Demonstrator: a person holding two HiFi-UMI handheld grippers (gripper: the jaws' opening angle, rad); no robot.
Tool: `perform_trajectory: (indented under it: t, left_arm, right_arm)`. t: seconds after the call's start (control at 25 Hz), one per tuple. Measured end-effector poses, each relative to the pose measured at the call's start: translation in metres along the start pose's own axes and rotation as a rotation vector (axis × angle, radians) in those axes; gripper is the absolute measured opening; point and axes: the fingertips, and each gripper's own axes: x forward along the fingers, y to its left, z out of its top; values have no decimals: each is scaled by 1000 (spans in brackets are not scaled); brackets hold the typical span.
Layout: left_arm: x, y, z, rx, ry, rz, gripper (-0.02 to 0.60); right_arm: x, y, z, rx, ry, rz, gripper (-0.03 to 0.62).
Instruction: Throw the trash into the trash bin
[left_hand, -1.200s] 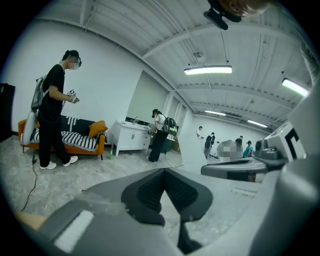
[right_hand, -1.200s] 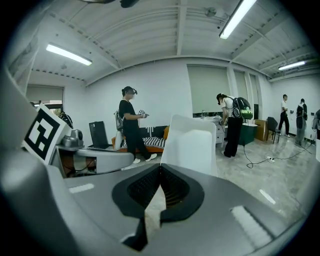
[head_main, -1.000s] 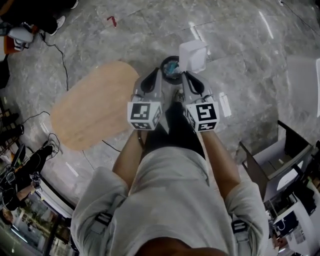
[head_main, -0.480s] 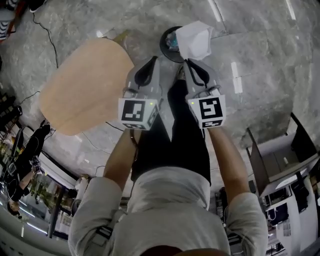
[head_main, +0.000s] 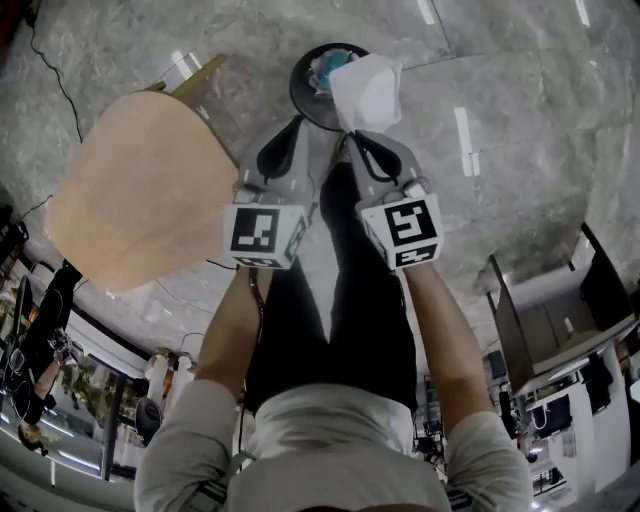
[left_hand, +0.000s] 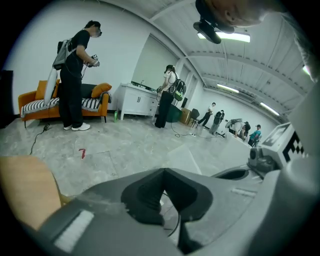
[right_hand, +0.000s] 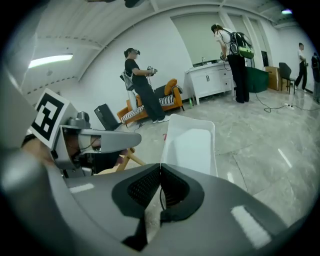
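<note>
Underfoot, grey marble floor (head_main: 520, 90) fills most of the head view, with a pale oval wooden table (head_main: 130, 200) standing on it to the left. Just past the table's far edge sits a round black trash bin (head_main: 303, 95), with something bluish inside.

A white plastic container (head_main: 368, 90), the trash, hangs in the air, overlapping the bin's right rim. From this angle I cannot tell whether it is squarely above the opening.

The right gripper (head_main: 352, 137) is clenched on one thin wall of the container, pinching it near an edge. The left gripper (head_main: 296, 125) hovers alongside, its jaws pressed together on nothing.

The container looks nearly as broad as the bin's mouth, so there is little margin. Let go off-centre, it would likely strike the rim and tumble onto the floor, or lodge across the top. The one-sided pinch also leaves it free to swing and tilt.
</note>
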Motion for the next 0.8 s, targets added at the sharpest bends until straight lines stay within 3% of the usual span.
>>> perform_trajectory:
  t: [0.36, 0.6, 0.8]
  left_arm:
    - [39, 30, -101, -32, 76, 39, 18]
    - [65, 44, -140, -116, 90, 43, 18]
    - [87, 52, -170, -134, 111, 35, 18]
  right_arm:
    - [73, -27, -78, -22, 86, 47, 9]
    - [109, -50, -111, -20, 144, 60, 9]
    - [141, -62, -144, -15, 224, 79, 9]
